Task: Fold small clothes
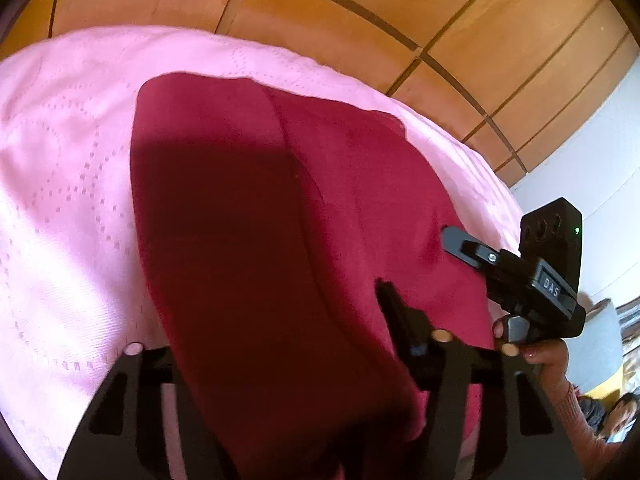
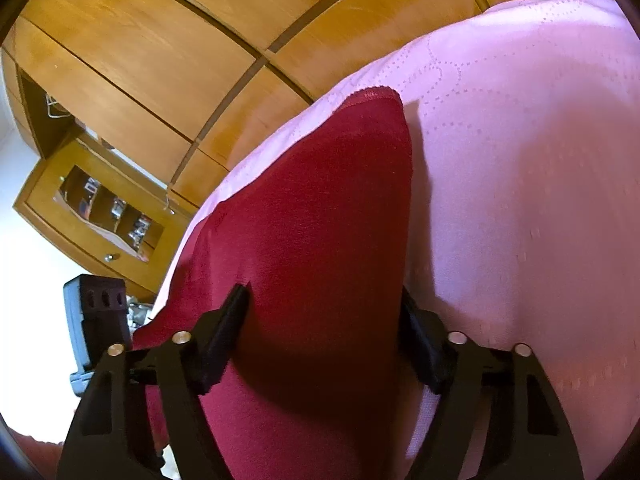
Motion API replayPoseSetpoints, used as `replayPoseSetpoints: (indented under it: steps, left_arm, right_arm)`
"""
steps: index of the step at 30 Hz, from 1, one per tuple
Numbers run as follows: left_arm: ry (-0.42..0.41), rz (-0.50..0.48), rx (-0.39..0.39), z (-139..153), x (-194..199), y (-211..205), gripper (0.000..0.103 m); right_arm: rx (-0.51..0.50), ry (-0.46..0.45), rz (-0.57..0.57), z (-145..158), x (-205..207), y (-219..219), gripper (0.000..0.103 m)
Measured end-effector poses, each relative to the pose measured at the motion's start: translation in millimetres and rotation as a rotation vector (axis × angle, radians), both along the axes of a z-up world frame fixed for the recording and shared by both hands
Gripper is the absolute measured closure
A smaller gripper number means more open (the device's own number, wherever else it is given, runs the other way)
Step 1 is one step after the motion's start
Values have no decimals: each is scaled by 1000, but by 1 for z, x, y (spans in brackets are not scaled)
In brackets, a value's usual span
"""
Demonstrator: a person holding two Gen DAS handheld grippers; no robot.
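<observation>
"das" on a small label on the right gripper (image 1: pixel 460 242)

Dark red garment (image 1: pixel 248 208) (image 2: pixel 320 216), plain knit, lengthwise fold crease, far end flat on pink bed, reaching bed's far edge; near end lifted, draped.

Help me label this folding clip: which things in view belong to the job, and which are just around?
In use: red garment, left gripper, right gripper, pink bedspread beneath.

Just around: wooden wardrobe, glass-fronted drawer.
</observation>
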State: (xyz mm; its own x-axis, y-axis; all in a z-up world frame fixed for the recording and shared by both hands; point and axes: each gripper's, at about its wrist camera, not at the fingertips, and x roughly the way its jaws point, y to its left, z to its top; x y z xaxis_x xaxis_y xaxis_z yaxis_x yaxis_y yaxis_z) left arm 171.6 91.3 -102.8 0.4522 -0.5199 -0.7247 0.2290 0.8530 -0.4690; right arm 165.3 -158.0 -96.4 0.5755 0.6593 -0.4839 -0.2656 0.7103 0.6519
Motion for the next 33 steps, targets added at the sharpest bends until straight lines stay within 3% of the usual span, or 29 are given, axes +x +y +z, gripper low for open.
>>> replayPoseSetpoints:
  steps: [4,14,22,33]
  left_arm:
    - [-41,-13,47,13,-6,-7,56]
    - [-57,-90,13,26,-13,-32,57]
    - [-101,-193,-4,41,1,-92,57]
    - [-154,-324,7,58,39,-182,57]
  right_arm:
    - [-1,-24,-28,7,-8,0,38]
    - [-77,-117,-108,35,-41,-17,38]
    - [-123,-195,-235,56,-64,-60,38]
    - [-148,-237,-391,69,-64,-137,38]
